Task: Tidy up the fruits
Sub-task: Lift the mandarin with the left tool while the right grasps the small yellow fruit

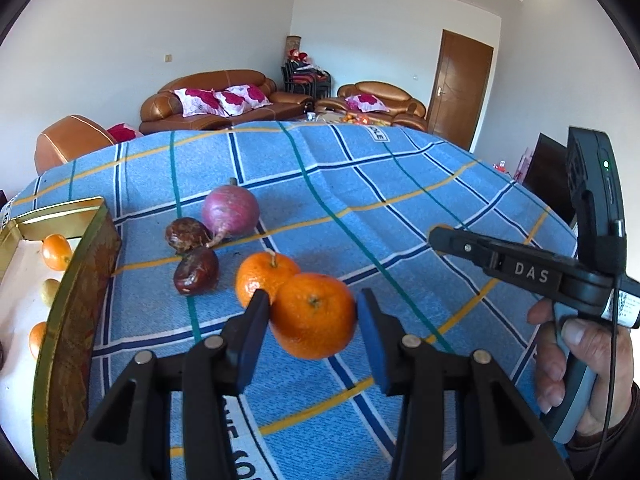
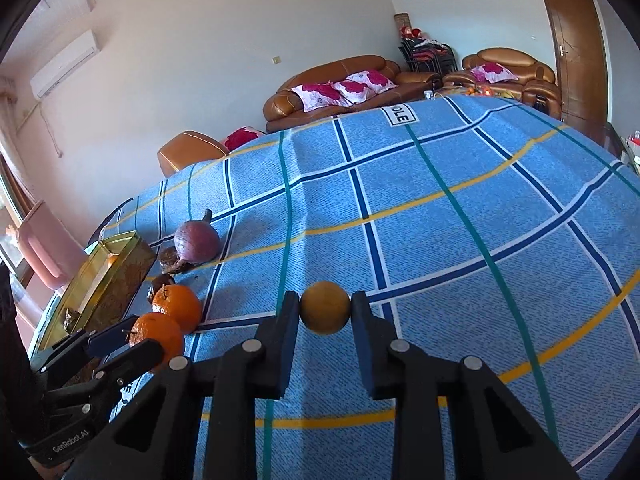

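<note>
My left gripper (image 1: 313, 314) is shut on an orange mandarin (image 1: 314, 316), held just above the blue checked cloth (image 1: 360, 208); it also shows in the right wrist view (image 2: 158, 336). A second mandarin (image 1: 262, 276) lies right behind it. My right gripper (image 2: 325, 308) is shut on a small yellow-brown round fruit (image 2: 325, 307), lifted over the cloth. A purple-red round fruit with a stem (image 1: 230, 210) and two dark brown wrinkled fruits (image 1: 196, 270) lie to the left. A gold tin box (image 1: 72, 280) at the left edge holds several small fruits.
The right gripper's body and the hand holding it (image 1: 576, 280) are at the right of the left wrist view. Brown sofas (image 1: 224, 100) and a wooden door (image 1: 460, 88) stand beyond the table's far edge. The cloth stretches wide to the right.
</note>
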A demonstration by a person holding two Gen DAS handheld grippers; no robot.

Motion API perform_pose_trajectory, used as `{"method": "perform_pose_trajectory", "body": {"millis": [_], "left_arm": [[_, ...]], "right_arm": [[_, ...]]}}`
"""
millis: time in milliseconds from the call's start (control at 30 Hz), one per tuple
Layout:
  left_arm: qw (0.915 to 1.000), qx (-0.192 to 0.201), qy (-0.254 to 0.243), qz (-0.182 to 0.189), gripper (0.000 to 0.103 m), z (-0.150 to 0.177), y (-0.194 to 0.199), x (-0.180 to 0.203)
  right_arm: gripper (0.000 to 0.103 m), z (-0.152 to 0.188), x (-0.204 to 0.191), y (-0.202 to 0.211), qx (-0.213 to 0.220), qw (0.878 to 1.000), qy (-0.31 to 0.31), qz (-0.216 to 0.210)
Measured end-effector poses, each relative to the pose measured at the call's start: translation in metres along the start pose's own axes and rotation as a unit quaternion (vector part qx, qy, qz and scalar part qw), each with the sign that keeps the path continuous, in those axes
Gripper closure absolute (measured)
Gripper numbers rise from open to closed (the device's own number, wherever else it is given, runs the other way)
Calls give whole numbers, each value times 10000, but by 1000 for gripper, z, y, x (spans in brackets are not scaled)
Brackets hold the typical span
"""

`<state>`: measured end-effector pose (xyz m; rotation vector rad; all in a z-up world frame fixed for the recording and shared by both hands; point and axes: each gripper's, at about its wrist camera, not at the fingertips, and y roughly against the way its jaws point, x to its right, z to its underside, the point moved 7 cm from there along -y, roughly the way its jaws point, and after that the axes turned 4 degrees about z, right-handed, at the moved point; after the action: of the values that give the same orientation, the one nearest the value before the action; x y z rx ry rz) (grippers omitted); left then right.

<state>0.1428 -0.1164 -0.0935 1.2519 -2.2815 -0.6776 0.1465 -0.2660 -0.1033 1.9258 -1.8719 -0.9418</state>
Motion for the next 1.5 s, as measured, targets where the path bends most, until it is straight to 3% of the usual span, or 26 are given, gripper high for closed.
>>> {"method": "perform_pose_trajectory", "body": {"millis": [667,1500], "left_arm": [[9975,502,135,-487,57,-3,24,-19],[9948,664,-35,-771,57,-1,40,-26]], "right_arm": [[75,5,-56,27,562,9930,796,-668],[75,15,-103,48,1084,9796,1444,-879]]}}
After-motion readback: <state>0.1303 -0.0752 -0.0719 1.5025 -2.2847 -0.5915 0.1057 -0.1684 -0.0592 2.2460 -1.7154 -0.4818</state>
